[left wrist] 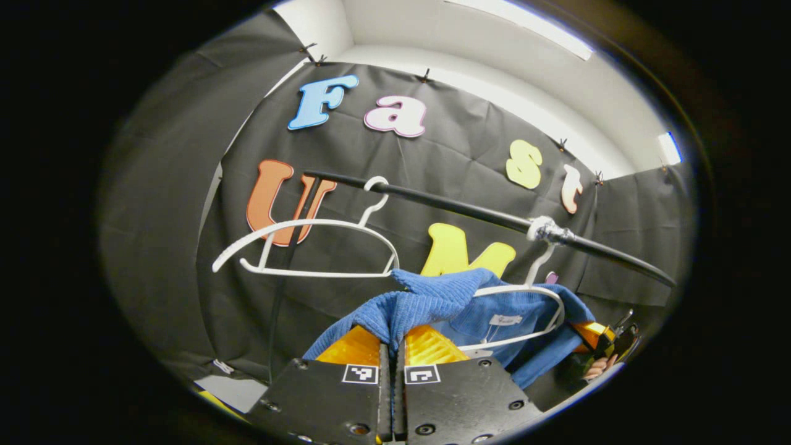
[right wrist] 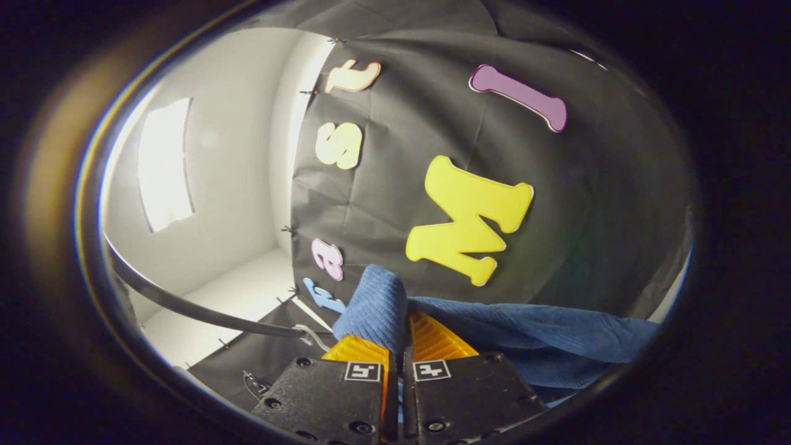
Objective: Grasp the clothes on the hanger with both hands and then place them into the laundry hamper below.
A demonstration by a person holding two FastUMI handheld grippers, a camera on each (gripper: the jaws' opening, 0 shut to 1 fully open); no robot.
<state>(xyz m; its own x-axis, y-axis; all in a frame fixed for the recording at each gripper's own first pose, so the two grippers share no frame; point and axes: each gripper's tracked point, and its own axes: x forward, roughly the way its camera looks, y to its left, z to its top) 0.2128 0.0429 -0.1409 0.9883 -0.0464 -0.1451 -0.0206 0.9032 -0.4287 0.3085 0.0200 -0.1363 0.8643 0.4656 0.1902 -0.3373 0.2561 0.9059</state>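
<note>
1. Now the left gripper [left wrist: 392, 346] has its jaws pinched narrow on a fold of the blue top [left wrist: 432, 303], which bunches up just ahead of its orange fingers [left wrist: 355, 347].
2. Beyond those jaws and to their right, the top drapes over a white hanger [left wrist: 525, 312] hooked on the black rail [left wrist: 463, 210]; it is not off yet.
3. At the right, the right gripper [right wrist: 398, 349] likewise clamps a fold of the top between nearly closed jaws, the cloth trailing off to their right.
4. To do this step well, I judge both grips should hold firm and lift together, easing the shoulders over the hanger's ends rather than dragging the hanger along the rail, then lower the top toward the hamper.
5. Count: one top, two hangers (a bare hanger [left wrist: 309, 247] up left of the left jaws), one rail, two grippers.
</note>
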